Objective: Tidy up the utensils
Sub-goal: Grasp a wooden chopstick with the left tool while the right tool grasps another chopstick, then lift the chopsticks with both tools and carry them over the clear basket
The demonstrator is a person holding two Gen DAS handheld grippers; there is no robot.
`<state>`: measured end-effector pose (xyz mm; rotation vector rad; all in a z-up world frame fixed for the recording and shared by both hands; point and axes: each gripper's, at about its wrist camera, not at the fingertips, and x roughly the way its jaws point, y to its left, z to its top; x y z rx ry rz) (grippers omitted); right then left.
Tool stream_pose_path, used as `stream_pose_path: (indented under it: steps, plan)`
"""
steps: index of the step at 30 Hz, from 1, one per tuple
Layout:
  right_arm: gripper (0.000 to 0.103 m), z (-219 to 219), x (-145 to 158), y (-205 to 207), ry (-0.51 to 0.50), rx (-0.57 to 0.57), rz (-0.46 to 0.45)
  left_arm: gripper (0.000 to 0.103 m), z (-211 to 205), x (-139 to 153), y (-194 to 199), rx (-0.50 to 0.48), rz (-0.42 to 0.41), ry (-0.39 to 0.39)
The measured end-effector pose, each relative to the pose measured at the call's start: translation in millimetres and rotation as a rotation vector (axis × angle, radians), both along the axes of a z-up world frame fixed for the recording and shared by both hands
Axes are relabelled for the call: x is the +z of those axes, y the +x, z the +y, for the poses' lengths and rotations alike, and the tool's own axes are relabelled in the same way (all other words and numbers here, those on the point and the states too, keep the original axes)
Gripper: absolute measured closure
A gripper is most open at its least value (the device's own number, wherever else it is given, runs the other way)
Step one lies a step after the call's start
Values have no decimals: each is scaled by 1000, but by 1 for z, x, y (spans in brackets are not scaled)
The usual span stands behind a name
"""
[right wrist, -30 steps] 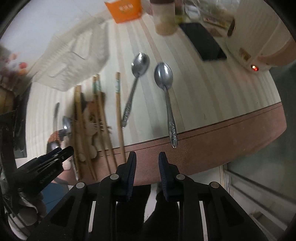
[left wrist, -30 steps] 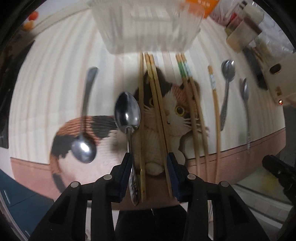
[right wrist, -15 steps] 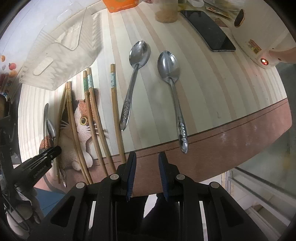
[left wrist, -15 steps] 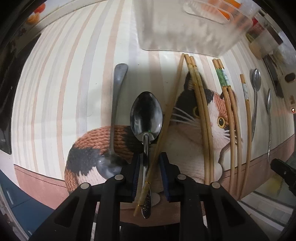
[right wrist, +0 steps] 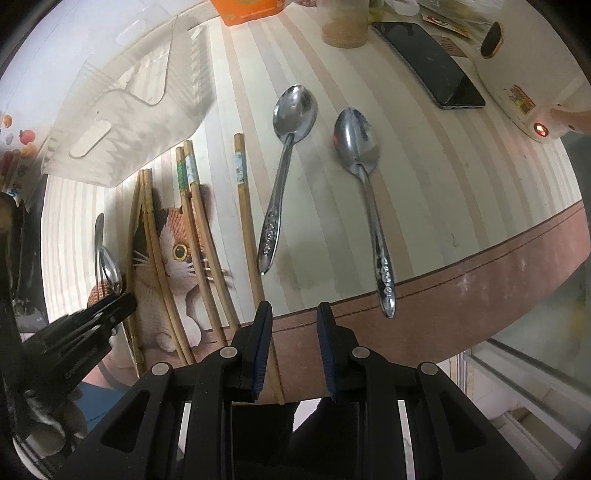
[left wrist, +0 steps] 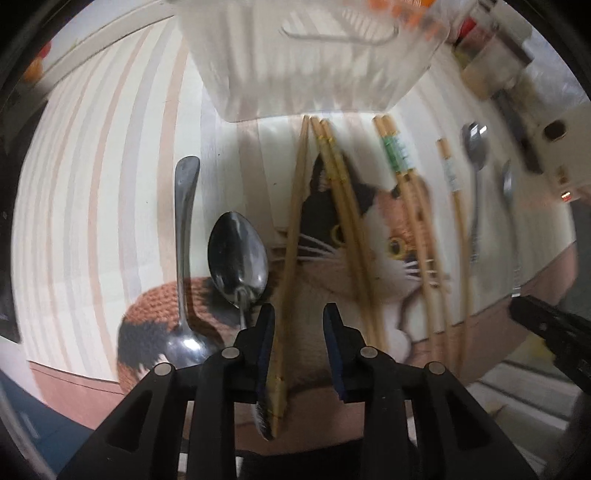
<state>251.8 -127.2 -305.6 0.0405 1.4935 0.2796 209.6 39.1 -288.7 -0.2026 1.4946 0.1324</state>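
In the left wrist view my left gripper (left wrist: 299,325) is open, low over the table's front edge. A steel spoon (left wrist: 238,258) lies just left of its left finger, and one wooden chopstick (left wrist: 291,236) runs between the fingers. Another spoon (left wrist: 183,251) lies bowl-down further left. Several more chopsticks (left wrist: 410,206) lie to the right on the cat picture. In the right wrist view my right gripper (right wrist: 293,325) is open and empty at the table edge, with two spoons (right wrist: 284,162) (right wrist: 364,184) lying ahead of it and a single chopstick (right wrist: 247,221) by its left finger.
A clear plastic organiser tray (left wrist: 314,55) stands at the back of the table, also in the right wrist view (right wrist: 129,110). A black phone (right wrist: 428,62), a cup (right wrist: 345,26), an orange box (right wrist: 247,9) and a white appliance (right wrist: 535,92) stand at the back right.
My left gripper has opened and let go of the spoon and chopstick, which now lie on the table. It has shifted slightly right. The right gripper has opened a little wider.
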Motion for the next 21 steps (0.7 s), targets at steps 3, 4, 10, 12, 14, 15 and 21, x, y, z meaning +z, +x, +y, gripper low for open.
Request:
stream_pose_path:
  steps: [3,4,10,12,14,15,21]
  plan:
    - [77,9,-8,1,3,16,1,88,-10,-2,7,-44,11,61]
    - [77,12,-10,1,2,21,1,98,-18,-7,13,-50,5,60]
    - [83,37,-33,-2,-11,86,-10,98,-38,-9,7,21,19,53]
    - [96,43,-36,-6,-66,107,-49,98,-43,-8,-3,56,35,27]
    - [97,43,-37,-11,-84,117,-48,98,-51,-7,-13,87,47,-17]
    - [97,41,-38,-14,-95,121,-44,98,-55,-7,-18,95,51,-33]
    - [96,24,-44,-35,-122,169,10,95,-67,0,-14,81,29,-30]
